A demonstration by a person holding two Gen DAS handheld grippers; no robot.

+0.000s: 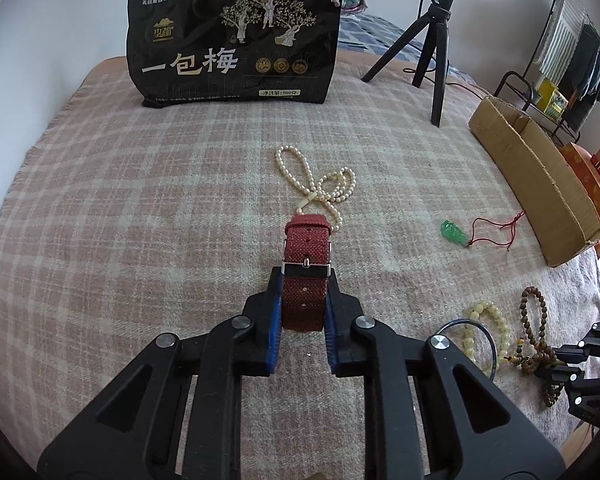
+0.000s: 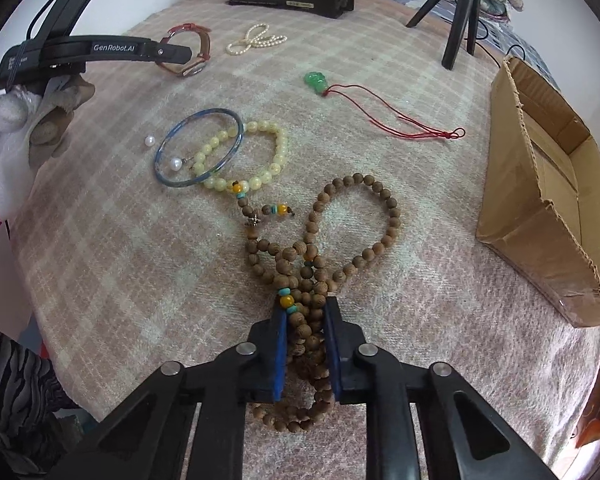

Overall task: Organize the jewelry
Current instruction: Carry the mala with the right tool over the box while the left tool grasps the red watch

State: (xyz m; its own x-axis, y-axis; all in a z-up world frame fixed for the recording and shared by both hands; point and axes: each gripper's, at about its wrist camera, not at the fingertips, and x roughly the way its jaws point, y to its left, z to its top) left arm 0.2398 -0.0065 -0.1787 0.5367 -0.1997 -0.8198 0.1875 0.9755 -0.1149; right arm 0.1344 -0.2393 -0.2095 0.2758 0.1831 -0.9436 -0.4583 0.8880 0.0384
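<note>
risk: the wood beads (image 2: 320, 256) trail in loose loops on the bed, so a lift could snag the yellow bracelet (image 2: 256, 160) just beside. right gripper (image 2: 306, 344) fingers narrow, pinching the bunched strand. left gripper (image 1: 303, 312) fingers narrow on the red watch (image 1: 306, 264) strap, near the pearls (image 1: 320, 184); the hold is only on the strap sides, could slip. box (image 2: 548, 208) at right.
</note>
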